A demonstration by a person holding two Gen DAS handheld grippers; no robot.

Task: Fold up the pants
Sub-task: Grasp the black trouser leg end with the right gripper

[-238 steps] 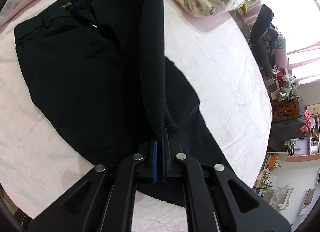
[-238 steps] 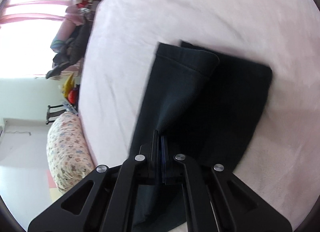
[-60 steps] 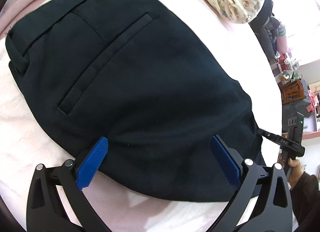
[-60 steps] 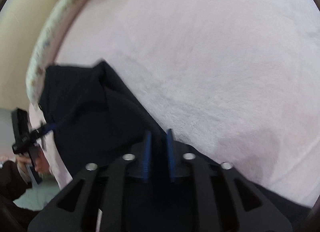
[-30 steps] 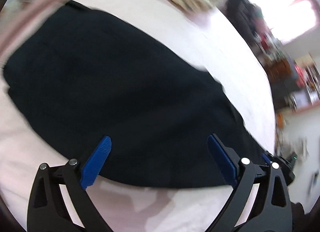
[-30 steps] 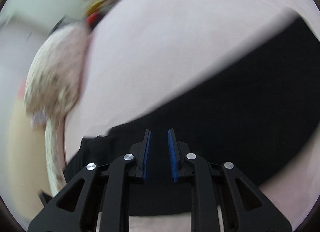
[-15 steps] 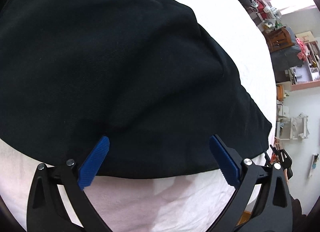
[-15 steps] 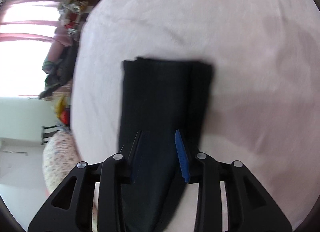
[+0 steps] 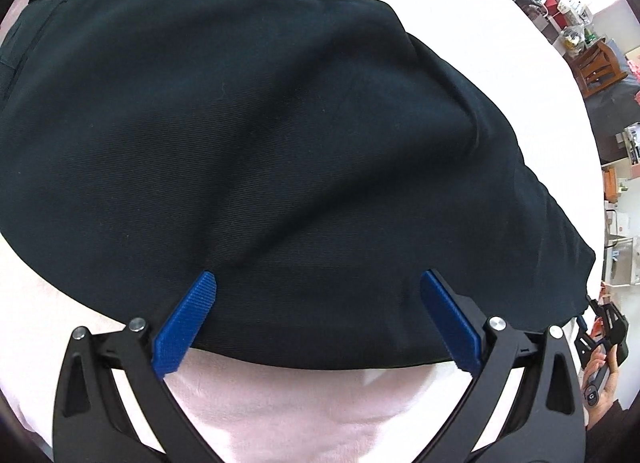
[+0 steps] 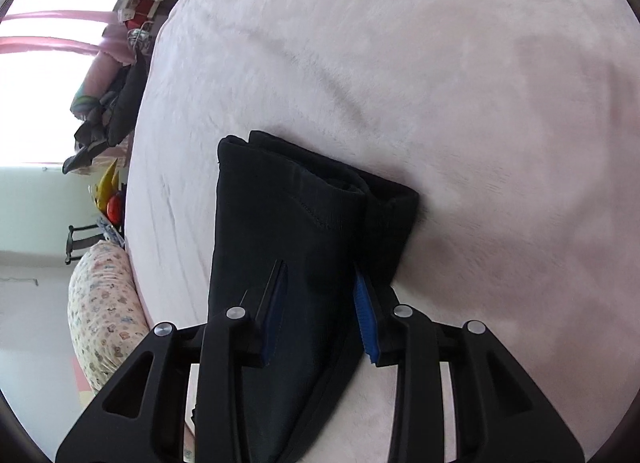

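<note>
A: Left gripper [image 9: 318,287]?

B: Jaws spread wide, nothing between them. Blue pads [image 9: 188,319] sit over the near edge of the black pants [image 9: 260,135]; whether they touch the fabric, cannot tell.

A: Right gripper [image 10: 320,283]?

B: Jaws parted, released, straddling the leg end of the pants [image 10: 296,231]. No grasp visible.

A: Garment location?

B: Flat on the pink bedspread [image 10: 440,63], legs stacked one on the other, cuffs slightly offset. Left view shows the wider upper part, a soft ridge across it.

A: Beyond?

B: Patterned pillow [image 10: 104,303] at bed edge. Right hand [image 9: 600,367] with its handle at lower right of left view.
</note>
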